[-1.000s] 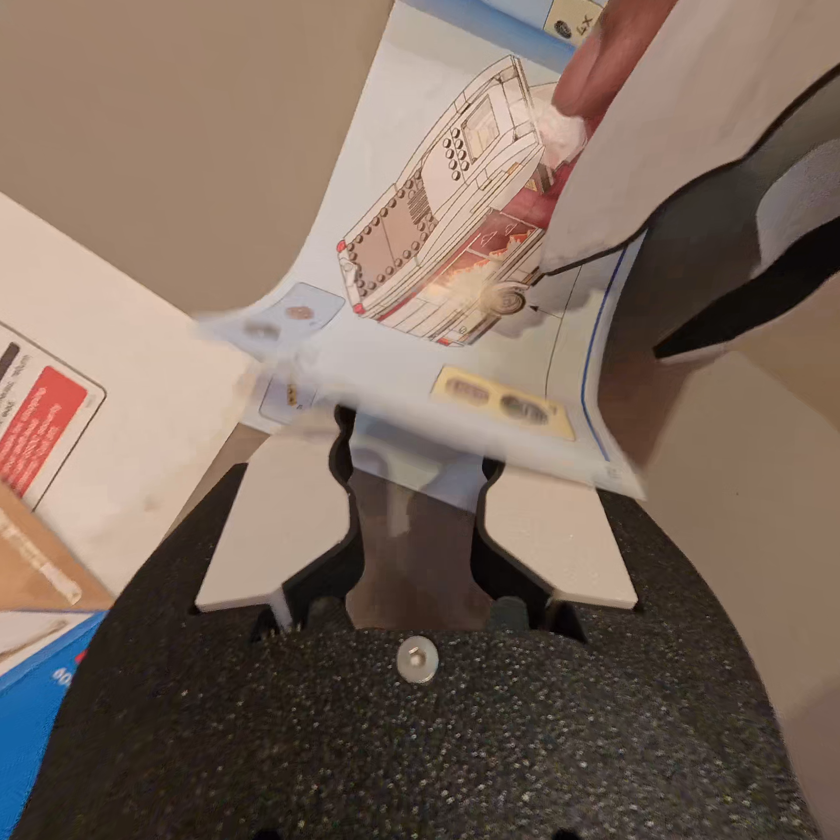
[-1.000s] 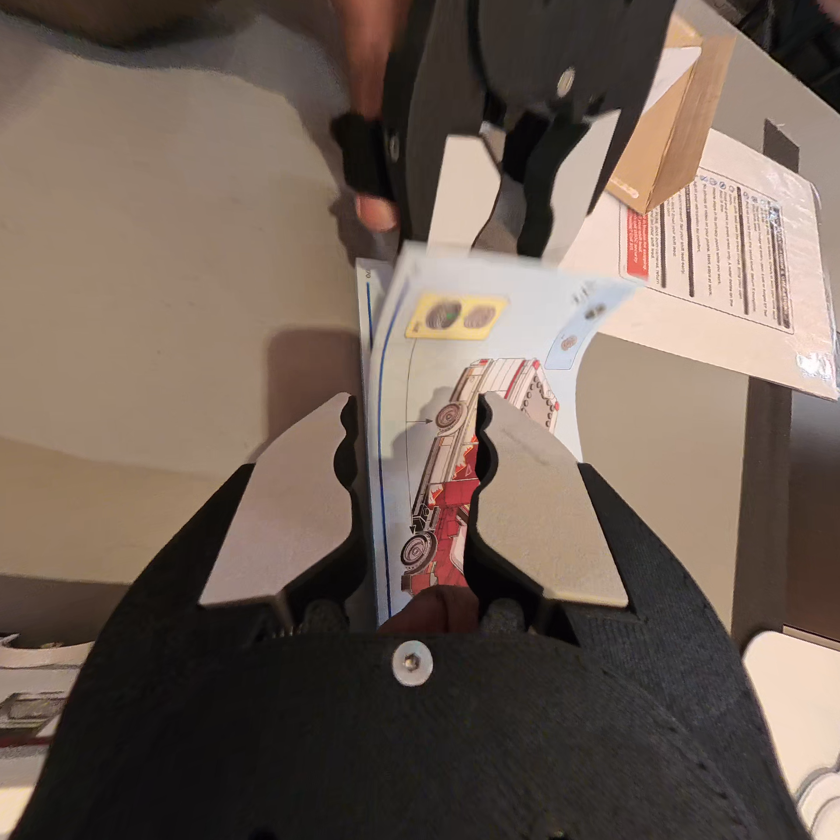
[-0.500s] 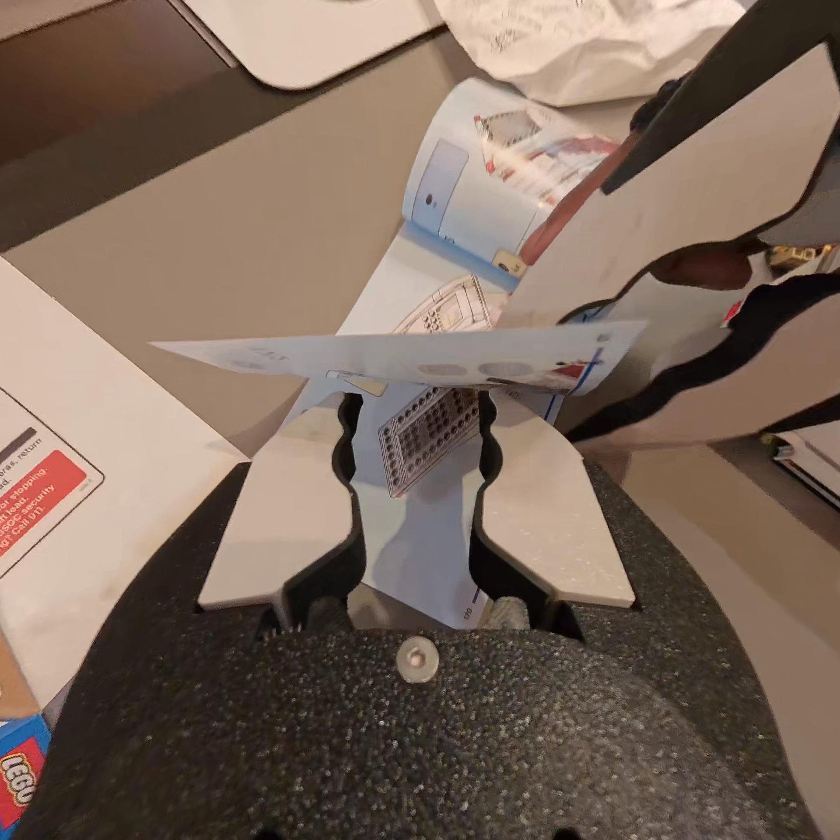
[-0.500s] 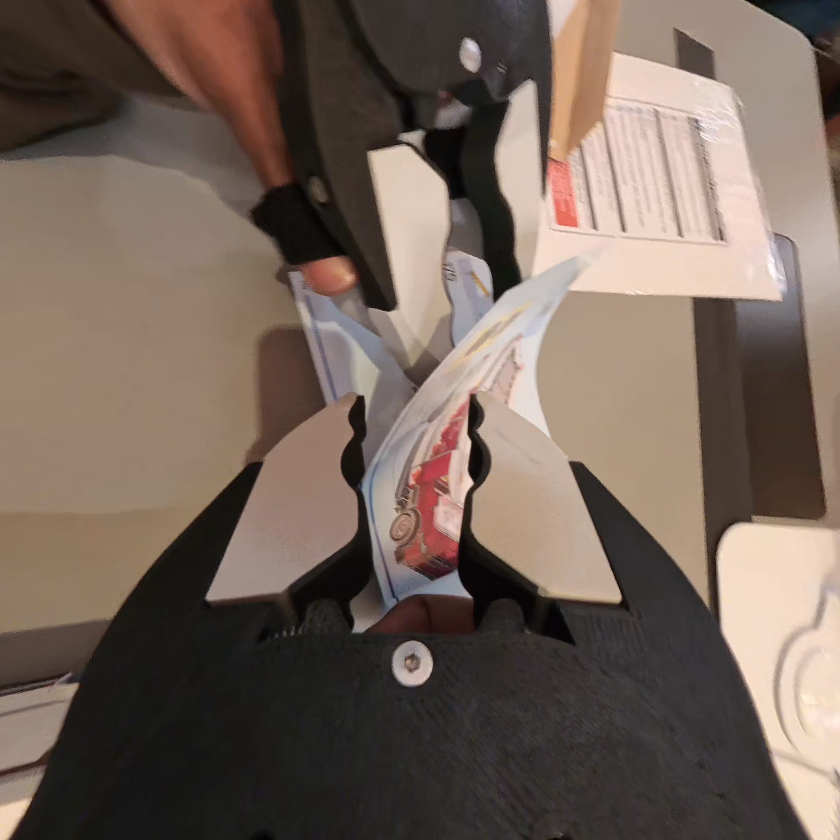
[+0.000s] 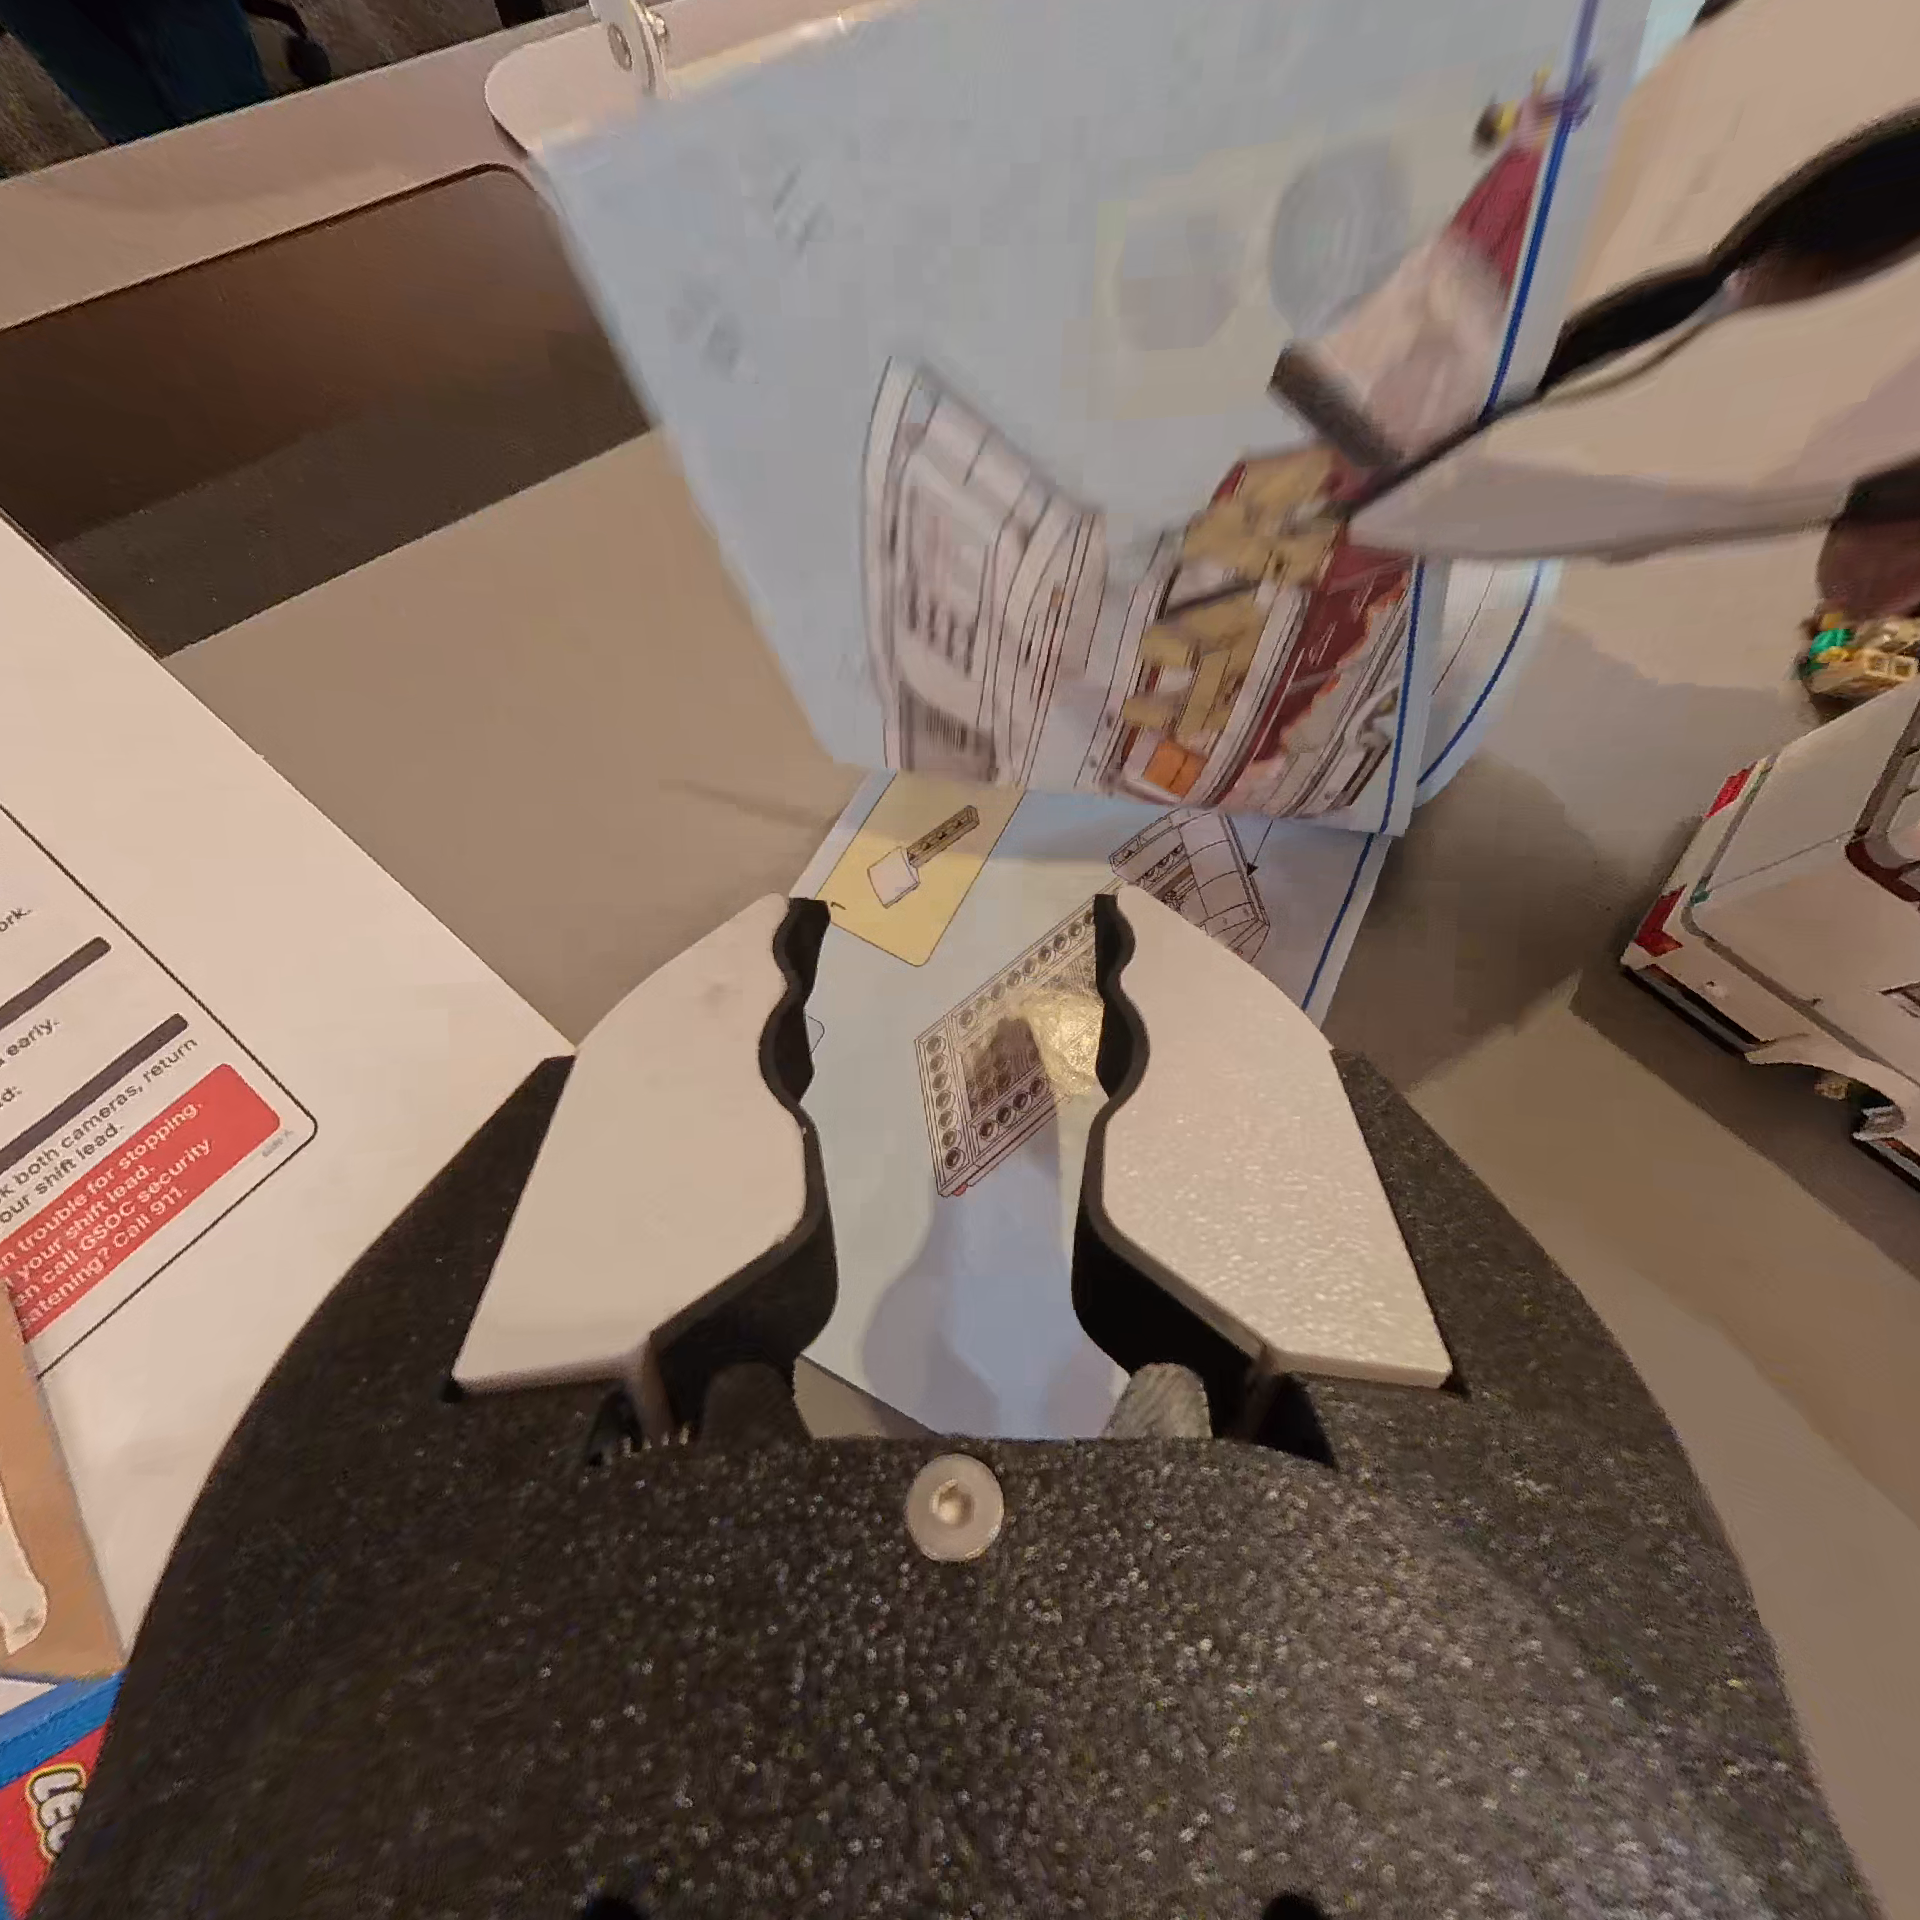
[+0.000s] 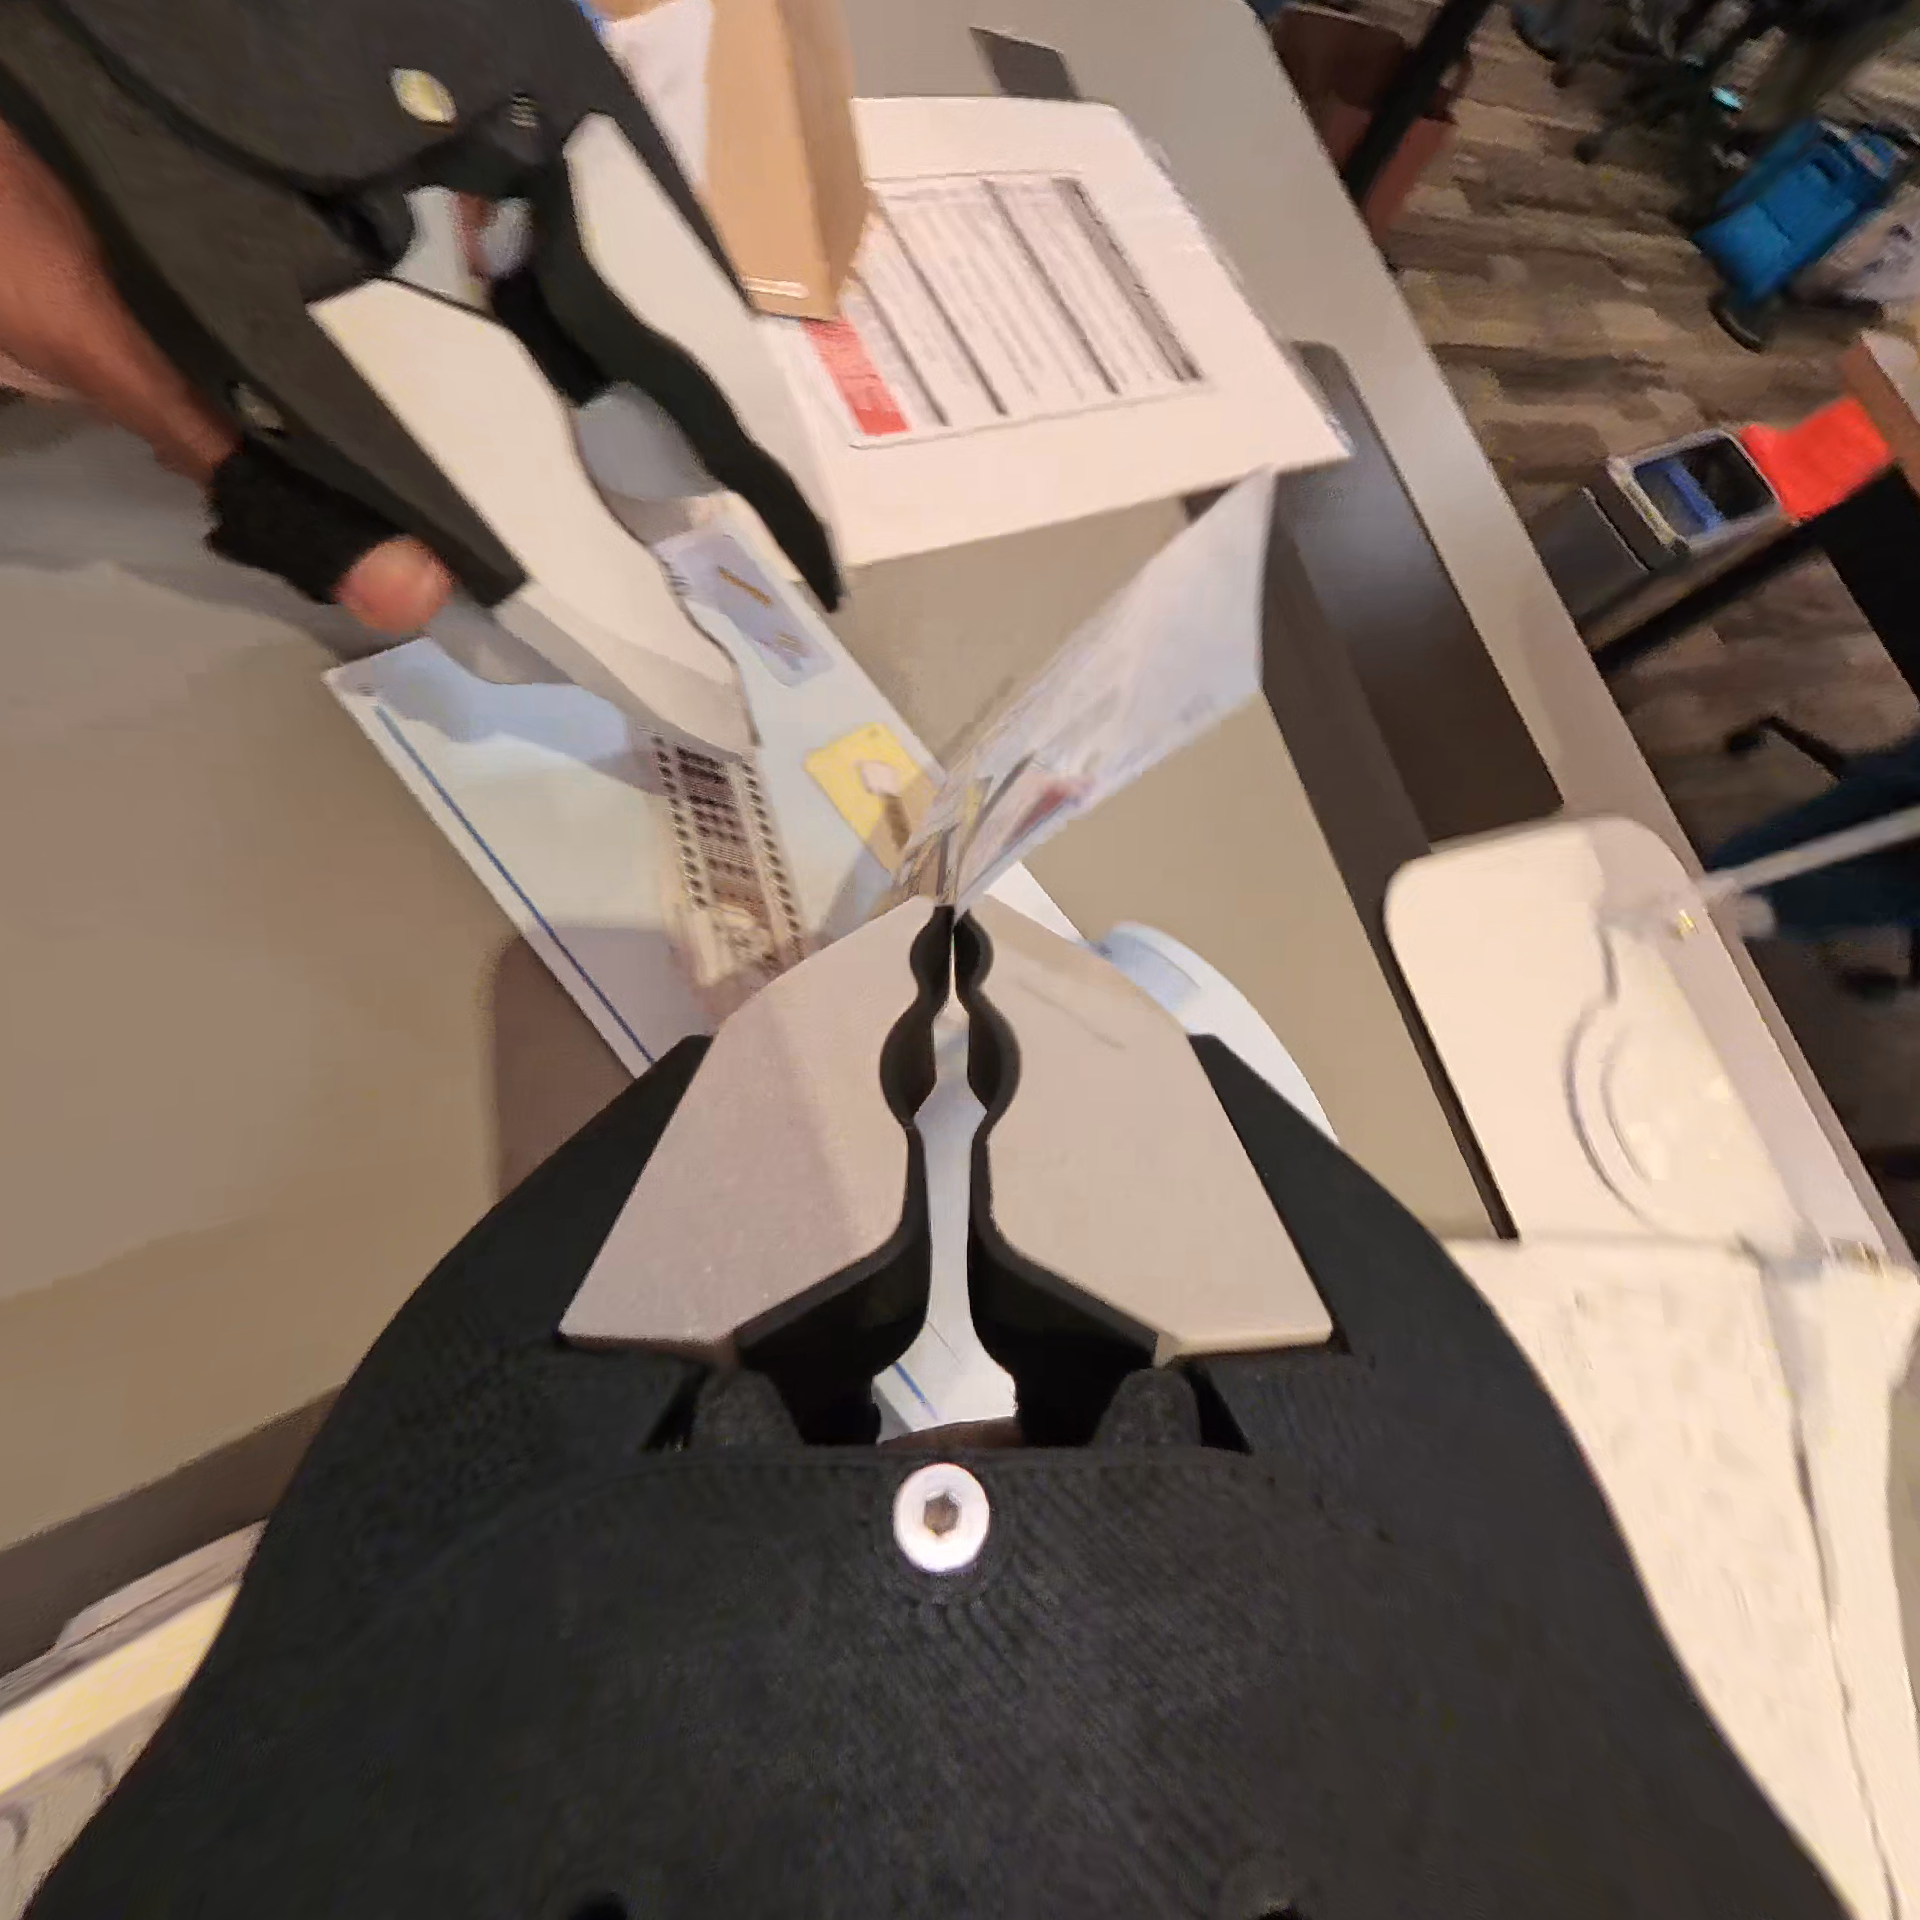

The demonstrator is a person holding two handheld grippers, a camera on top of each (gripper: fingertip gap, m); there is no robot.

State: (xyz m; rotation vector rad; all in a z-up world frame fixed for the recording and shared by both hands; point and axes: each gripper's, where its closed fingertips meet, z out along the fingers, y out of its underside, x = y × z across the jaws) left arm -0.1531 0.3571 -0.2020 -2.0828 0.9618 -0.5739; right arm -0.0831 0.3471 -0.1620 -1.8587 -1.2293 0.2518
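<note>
My right gripper (image 6: 951, 920) has its fingers closed on a single page (image 6: 1122, 707) of the building-instruction booklet (image 6: 520, 769). Both pads press the sheet at its near edge, and the page stands up and fans off to the far right above the table. The left wrist view shows the same grasp from the other side: the lifted page (image 5: 1039, 416) hangs blurred above the open booklet (image 5: 935, 1195), pinched at its right edge by the right gripper's pale fingers (image 5: 1662, 488).

My left gripper (image 5: 951, 925) has its fingers wide apart. They straddle the flat, open booklet page below them; whether the pads touch the paper I cannot tell. From the right wrist view the left gripper (image 6: 717, 613) sits at the booklet's far end, held by a hand (image 6: 312, 540) in a black fingerless glove.

The booklet lies open on the grey-beige table (image 5: 468, 675), its pale blue pages printed with brick-model drawings and a yellow parts box.

Around it:
- A white laminated sheet (image 6: 1039, 312) with a red block lies far right of the booklet in the right view; it shows at left (image 5: 156, 987) in the left view.
- A brown cardboard box (image 6: 779, 156) stands on that sheet.
- A partly built white and red brick vehicle (image 5: 1818, 914) sits at the right edge of the left view.
- A white tray (image 6: 1662, 1039) lies at right in the right view.
</note>
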